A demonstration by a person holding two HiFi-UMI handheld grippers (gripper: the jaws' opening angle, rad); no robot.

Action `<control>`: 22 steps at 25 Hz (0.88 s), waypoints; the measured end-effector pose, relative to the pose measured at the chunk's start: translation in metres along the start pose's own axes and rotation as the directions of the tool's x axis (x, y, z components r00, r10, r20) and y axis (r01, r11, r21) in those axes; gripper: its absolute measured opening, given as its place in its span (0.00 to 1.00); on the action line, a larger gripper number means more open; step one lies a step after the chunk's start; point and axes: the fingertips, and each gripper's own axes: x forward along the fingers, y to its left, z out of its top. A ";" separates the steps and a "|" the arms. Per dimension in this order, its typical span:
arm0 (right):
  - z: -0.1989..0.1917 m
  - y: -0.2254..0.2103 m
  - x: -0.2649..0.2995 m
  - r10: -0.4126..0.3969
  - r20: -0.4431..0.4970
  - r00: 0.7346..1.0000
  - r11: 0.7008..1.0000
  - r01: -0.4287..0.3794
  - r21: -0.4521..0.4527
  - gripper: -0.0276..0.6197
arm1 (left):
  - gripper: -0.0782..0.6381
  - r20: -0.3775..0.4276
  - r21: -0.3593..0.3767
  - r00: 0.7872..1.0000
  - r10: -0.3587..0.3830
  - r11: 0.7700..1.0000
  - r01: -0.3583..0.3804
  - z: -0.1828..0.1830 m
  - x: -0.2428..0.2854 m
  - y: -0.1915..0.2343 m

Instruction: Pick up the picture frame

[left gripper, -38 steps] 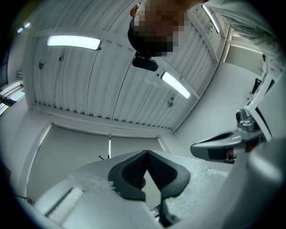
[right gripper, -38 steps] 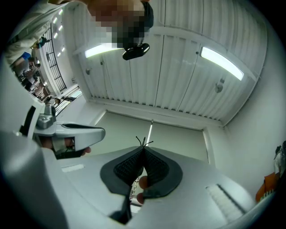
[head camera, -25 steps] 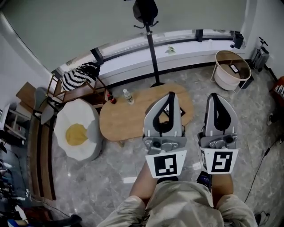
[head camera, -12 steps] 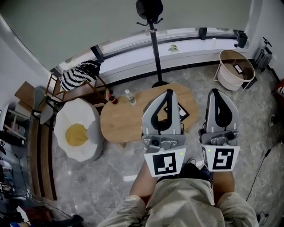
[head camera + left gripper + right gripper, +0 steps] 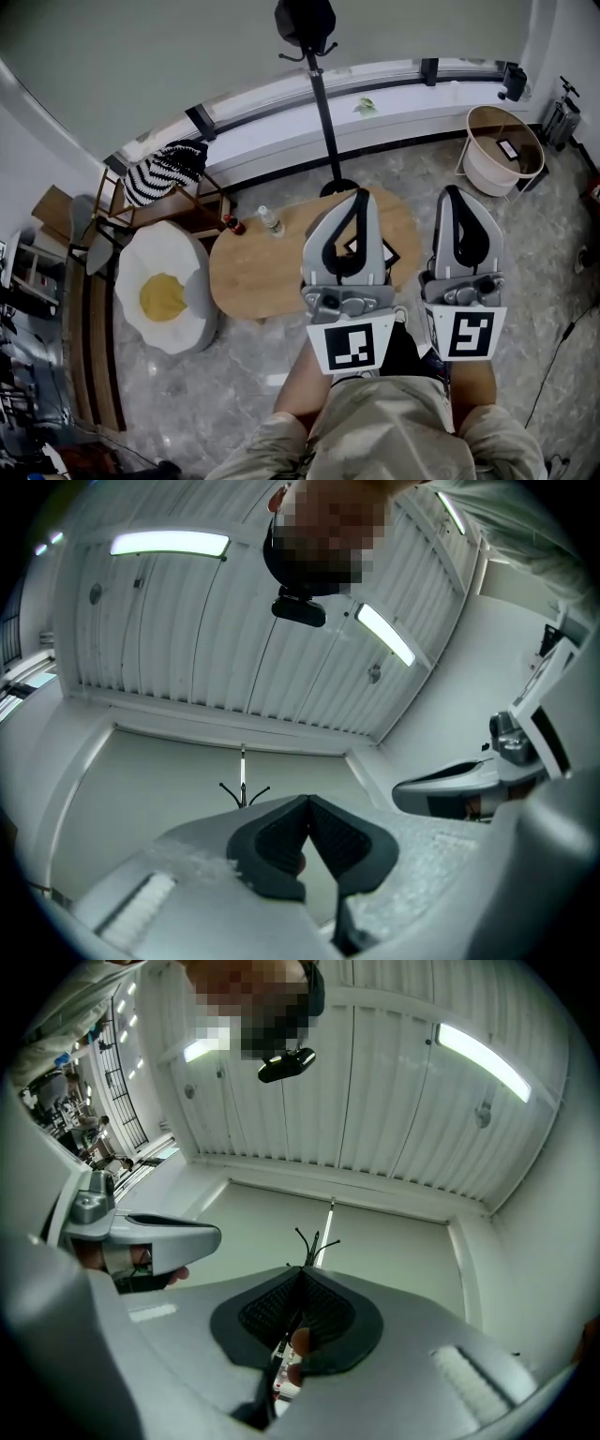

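The picture frame (image 5: 386,253) is a small black-edged square lying on the right part of the oval wooden table (image 5: 262,267), and my left gripper hides most of it. My left gripper (image 5: 359,194) is held above that end of the table with its jaws shut and nothing in them. My right gripper (image 5: 453,193) is beside it, past the table's right edge, shut and empty too. Both gripper views look upward at wall and ceiling, so the left gripper (image 5: 307,799) and the right gripper (image 5: 300,1271) show only closed jaws there, with no frame in sight.
Two bottles (image 5: 272,222) stand at the table's far left edge. A black coat stand (image 5: 323,103) rises behind the table. An egg-shaped cushion (image 5: 164,295) lies at the left, a chair with striped cloth (image 5: 164,169) behind it. A round white basket table (image 5: 502,150) stands far right.
The person has stepped closer to the table, carrying both grippers along side by side. The picture frame now lies nearer under the left gripper. Both jaws stayed shut.
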 end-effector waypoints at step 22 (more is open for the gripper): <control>-0.150 -0.135 0.151 0.012 -0.064 0.998 0.998 -0.008 0.067 0.05 | 0.12 -0.106 0.004 0.994 0.019 1.000 -0.019 -0.143 0.197 -0.041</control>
